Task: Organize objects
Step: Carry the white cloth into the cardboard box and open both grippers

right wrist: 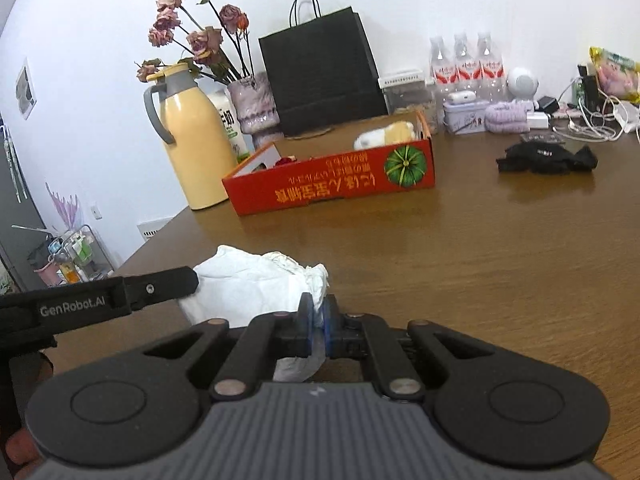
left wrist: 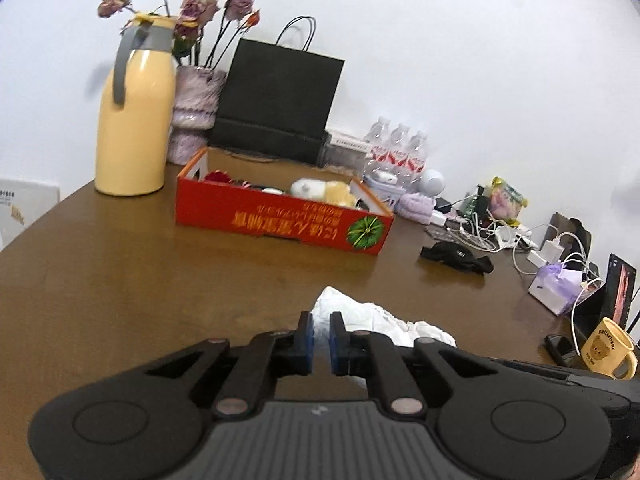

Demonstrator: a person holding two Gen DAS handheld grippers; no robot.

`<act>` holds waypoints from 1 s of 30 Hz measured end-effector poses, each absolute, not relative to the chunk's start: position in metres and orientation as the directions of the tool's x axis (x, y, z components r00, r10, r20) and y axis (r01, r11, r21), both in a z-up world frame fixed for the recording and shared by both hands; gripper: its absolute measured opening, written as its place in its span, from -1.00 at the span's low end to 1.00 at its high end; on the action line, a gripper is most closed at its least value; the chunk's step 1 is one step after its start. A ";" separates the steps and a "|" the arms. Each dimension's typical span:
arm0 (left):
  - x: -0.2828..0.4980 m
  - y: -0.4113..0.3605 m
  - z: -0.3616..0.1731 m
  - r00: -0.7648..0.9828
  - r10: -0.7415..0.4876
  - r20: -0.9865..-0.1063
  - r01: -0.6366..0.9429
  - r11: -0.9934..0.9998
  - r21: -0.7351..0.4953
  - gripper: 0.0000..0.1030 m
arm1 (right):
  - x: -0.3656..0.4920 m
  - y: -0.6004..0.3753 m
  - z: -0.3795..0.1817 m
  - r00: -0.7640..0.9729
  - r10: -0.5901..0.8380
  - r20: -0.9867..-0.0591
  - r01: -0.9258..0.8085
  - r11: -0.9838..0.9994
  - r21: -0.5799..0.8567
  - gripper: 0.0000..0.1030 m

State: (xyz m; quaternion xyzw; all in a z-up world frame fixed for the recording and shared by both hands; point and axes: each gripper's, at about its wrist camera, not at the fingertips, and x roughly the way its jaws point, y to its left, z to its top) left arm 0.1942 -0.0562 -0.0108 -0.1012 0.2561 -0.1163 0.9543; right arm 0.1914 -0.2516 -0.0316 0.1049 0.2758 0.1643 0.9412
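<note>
A crumpled white cloth [left wrist: 372,314] [right wrist: 248,280] is held just above the brown table [left wrist: 140,280], pinched at two ends. My left gripper [left wrist: 321,340] is shut on one end, with white fabric showing between its blue pads. My right gripper [right wrist: 318,320] is shut on the other end, and a fold hangs below its fingers. In the right wrist view the left gripper's fingers [right wrist: 160,286] reach the cloth from the left. Beyond stands an open red cardboard box [left wrist: 280,220] [right wrist: 332,184] holding a white and yellow plush toy [left wrist: 324,190] and other small items.
A black fabric item [left wrist: 456,256] [right wrist: 548,158] lies right of the box. Behind it stand a yellow thermos jug [left wrist: 134,120], a vase of dried roses [left wrist: 194,116], a black paper bag [left wrist: 280,100] and water bottles [left wrist: 396,152]. Cables, a tissue pack [left wrist: 554,286] and a yellow mug [left wrist: 610,348] crowd the right edge.
</note>
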 end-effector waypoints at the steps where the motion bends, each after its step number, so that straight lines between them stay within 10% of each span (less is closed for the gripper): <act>1: 0.198 -0.054 -0.008 0.840 -0.287 -0.460 0.176 0.947 -0.269 -0.88 | 0.196 -0.251 -0.029 0.798 0.364 -0.481 -0.253 0.926 0.281 -0.89; 13: 0.419 -0.024 0.074 0.867 -0.275 -0.416 0.139 0.934 -0.329 -0.88 | 0.415 -0.221 0.076 0.834 0.348 -0.428 -0.352 0.933 0.073 -0.89; 26: 0.636 -0.009 -0.014 0.738 -0.081 -0.670 -0.047 0.984 -0.172 -0.84 | 0.662 -0.157 -0.014 0.639 0.245 -0.729 -0.307 0.950 0.050 -0.82; 27: 0.637 -0.009 -0.018 0.736 -0.082 -0.672 -0.044 0.985 -0.168 -0.83 | 0.667 -0.158 -0.020 0.620 0.259 -0.741 -0.309 0.948 0.072 -0.73; 30: 0.633 -0.010 -0.016 0.747 -0.085 -0.660 -0.039 0.985 -0.170 -0.81 | 0.665 -0.163 -0.025 0.624 0.256 -0.738 -0.295 0.952 0.080 0.42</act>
